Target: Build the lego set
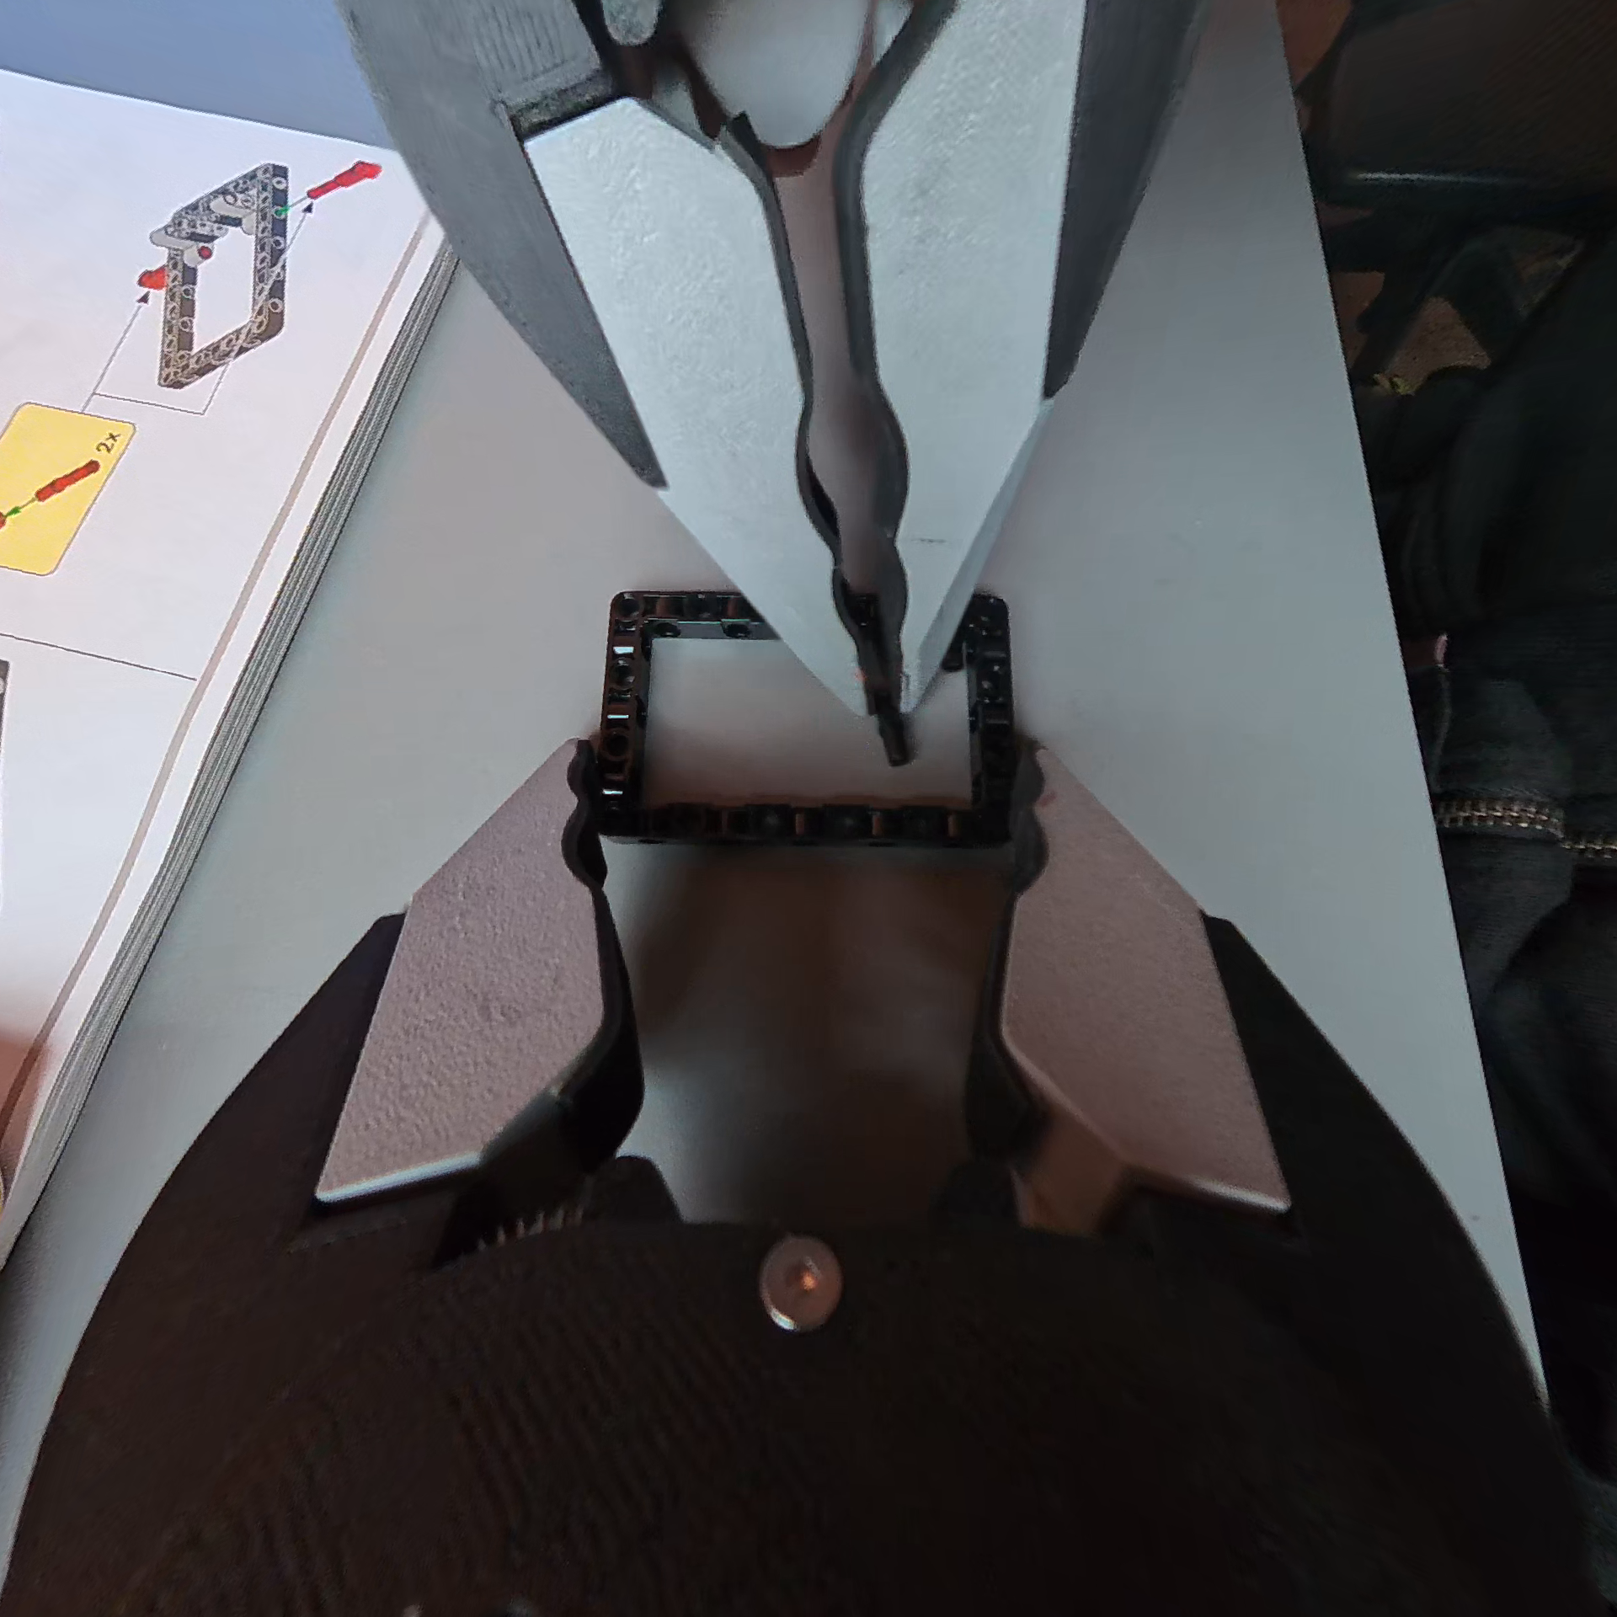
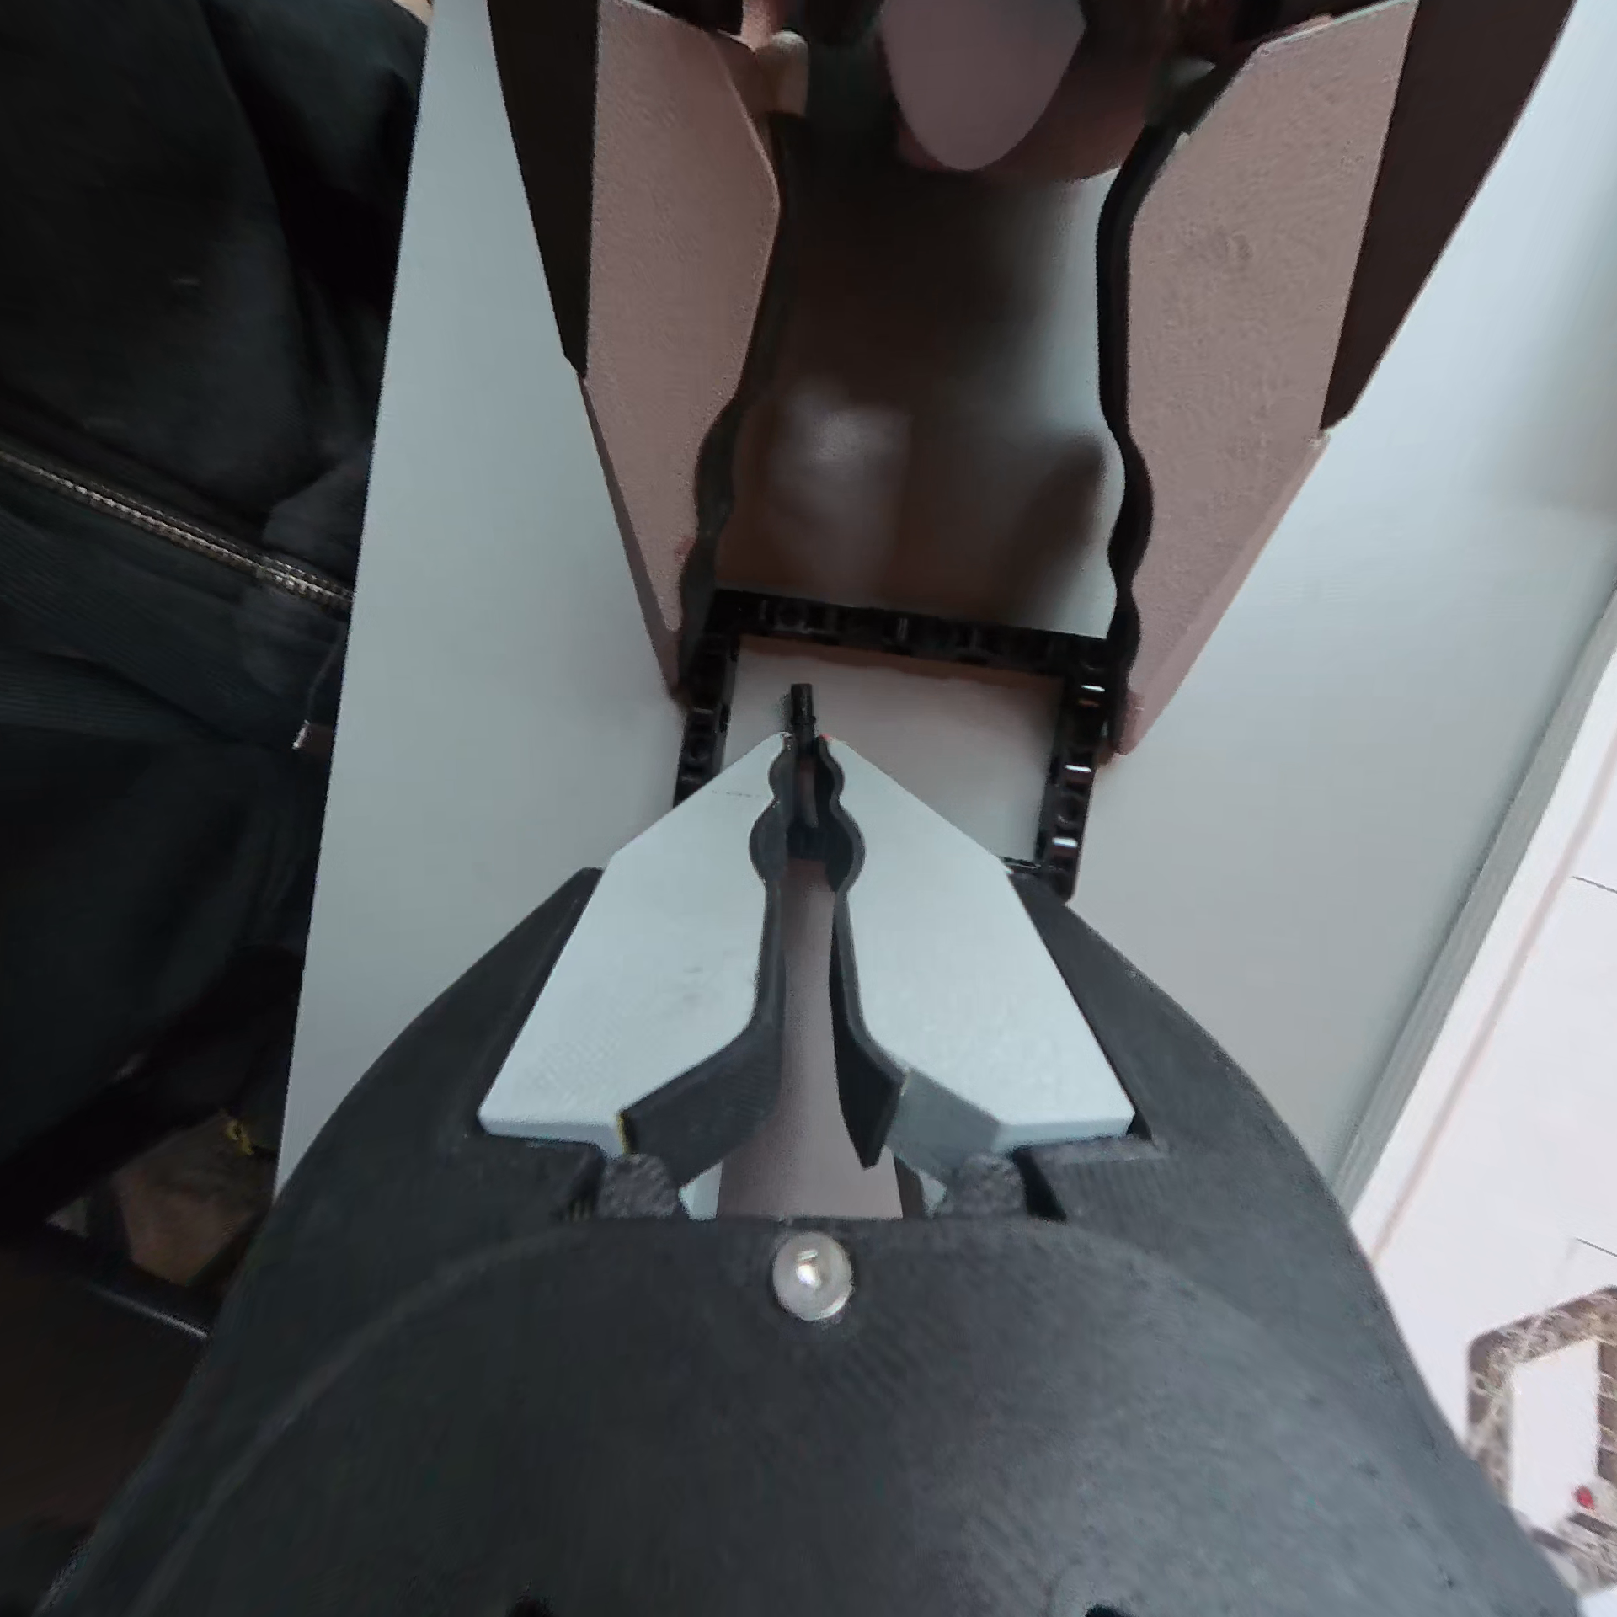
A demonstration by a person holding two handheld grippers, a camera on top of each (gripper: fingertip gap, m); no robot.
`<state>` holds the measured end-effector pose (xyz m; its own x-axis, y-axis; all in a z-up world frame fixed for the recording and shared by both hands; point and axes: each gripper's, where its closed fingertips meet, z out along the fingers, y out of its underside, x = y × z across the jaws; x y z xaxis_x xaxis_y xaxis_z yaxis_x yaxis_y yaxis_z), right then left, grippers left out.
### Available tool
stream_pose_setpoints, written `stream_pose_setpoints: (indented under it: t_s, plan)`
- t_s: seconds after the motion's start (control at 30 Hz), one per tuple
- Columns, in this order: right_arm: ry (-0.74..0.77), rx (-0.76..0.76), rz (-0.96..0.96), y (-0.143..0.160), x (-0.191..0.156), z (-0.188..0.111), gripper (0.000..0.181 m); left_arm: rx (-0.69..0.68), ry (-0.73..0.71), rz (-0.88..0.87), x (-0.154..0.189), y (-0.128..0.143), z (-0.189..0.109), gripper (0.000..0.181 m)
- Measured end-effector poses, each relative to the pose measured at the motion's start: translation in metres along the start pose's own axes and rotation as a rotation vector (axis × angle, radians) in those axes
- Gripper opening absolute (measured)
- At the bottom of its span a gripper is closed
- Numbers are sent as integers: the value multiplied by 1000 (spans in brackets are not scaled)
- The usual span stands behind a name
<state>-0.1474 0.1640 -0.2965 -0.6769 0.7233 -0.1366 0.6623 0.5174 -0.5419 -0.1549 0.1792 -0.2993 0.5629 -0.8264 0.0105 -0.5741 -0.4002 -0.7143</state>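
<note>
Clamping the light, rigid black frame [image 1: 801, 726] by its outer sides, the left gripper [image 1: 805, 801] steadies it while the right gripper [image 2: 803, 757], fingers clenched, pinches a small, easily dropped black pin [image 2: 800, 707] near its base.

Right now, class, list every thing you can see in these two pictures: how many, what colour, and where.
Black rectangular plastic beam frame: one, black, on the white table, clamped at its outer sides by the left gripper.
Small black plastic pin: one, black, pinched in the right gripper, tip over the frame's opening.
White table: one, white, beneath everything.
Open instruction booklet: one, white pages with a yellow box, at the table's edge beside the frame.
Dark clothing with a metal zip: one, black, a person's, beyond the table edge.
Left gripper: one, black body, pinkish-grey fingers.
Right gripper: one, black body, pale blue-grey fingers.
</note>
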Motion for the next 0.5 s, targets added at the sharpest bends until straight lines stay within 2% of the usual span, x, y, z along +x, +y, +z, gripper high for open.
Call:
stream_pose_setpoints:
  t_s: [0.2, 0.5]
  plan:
    - [-22, 44, 98, -6, -8, 4, 1, 0, 0, 0, 0, 0, 0, 93]
    - [-41, 14, 75, -10, -12, 7, 0, 0, -2, 1, 0, 0, 0, 93]
